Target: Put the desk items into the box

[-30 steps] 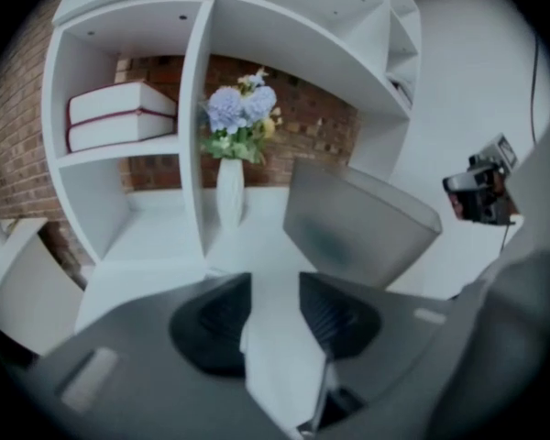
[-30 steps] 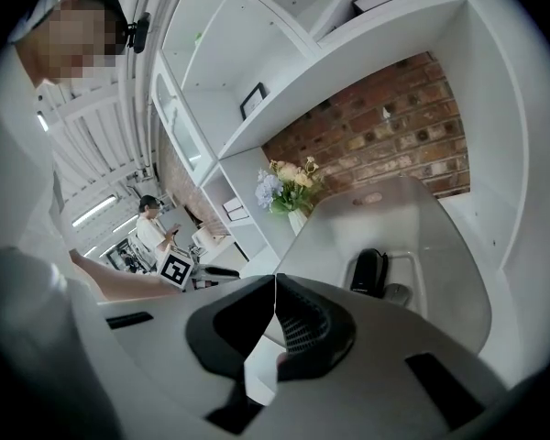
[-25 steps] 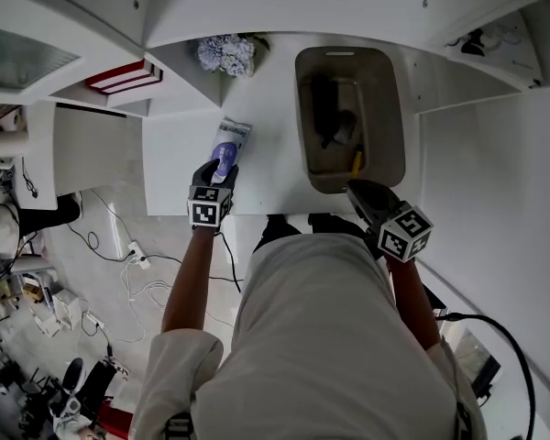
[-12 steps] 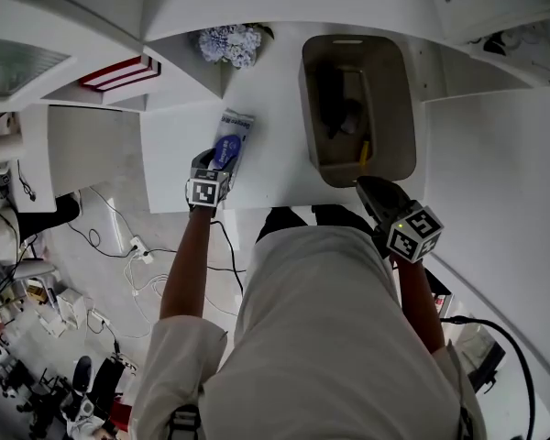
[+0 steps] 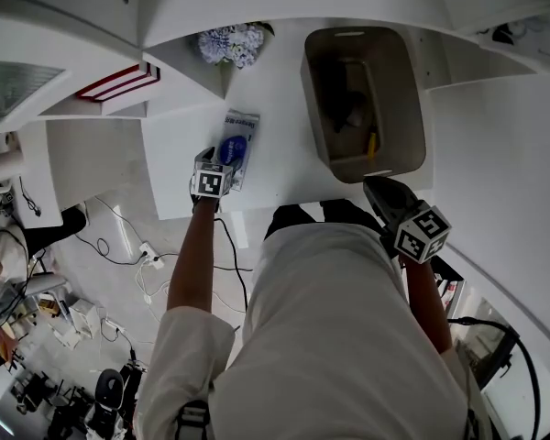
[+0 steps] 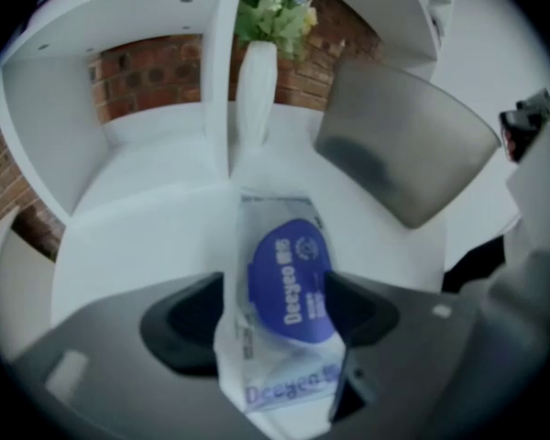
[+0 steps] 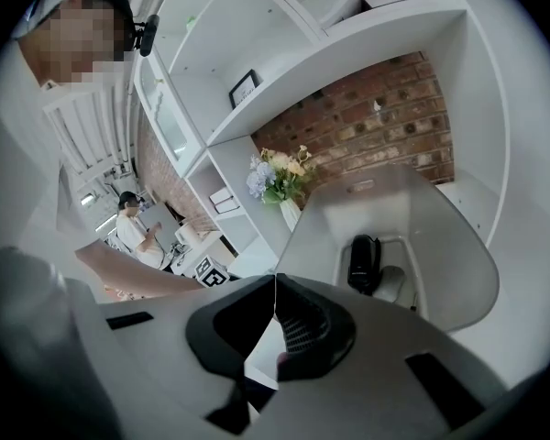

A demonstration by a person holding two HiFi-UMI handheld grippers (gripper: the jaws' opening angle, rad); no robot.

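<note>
A white wipes pack (image 5: pixel 237 143) with a round blue lid lies on the white desk (image 5: pixel 179 159), left of the grey box (image 5: pixel 313 99). My left gripper (image 5: pixel 217 160) is at the pack's near end. In the left gripper view the pack (image 6: pixel 289 282) sits between its opening jaws (image 6: pixel 275 287), which stand wide on either side without pressing it. The box (image 6: pixel 403 145) is to the right beyond it. My right gripper (image 5: pixel 381 192) hovers near the box's front edge, shut and empty (image 7: pixel 275 282). A black item (image 7: pixel 362 262) and a yellow thing (image 5: pixel 370 145) lie inside the box.
A white vase of pale blue flowers (image 5: pixel 229 42) stands at the back of the desk, straight ahead of the left gripper (image 6: pixel 255 90). Red books (image 5: pixel 119 81) sit on a shelf at the left. Shelf walls close in the desk at the back and sides.
The left gripper has slid forward along the wipes pack and its jaws have spread wider. The right gripper has stayed shut near the box's front edge.
</note>
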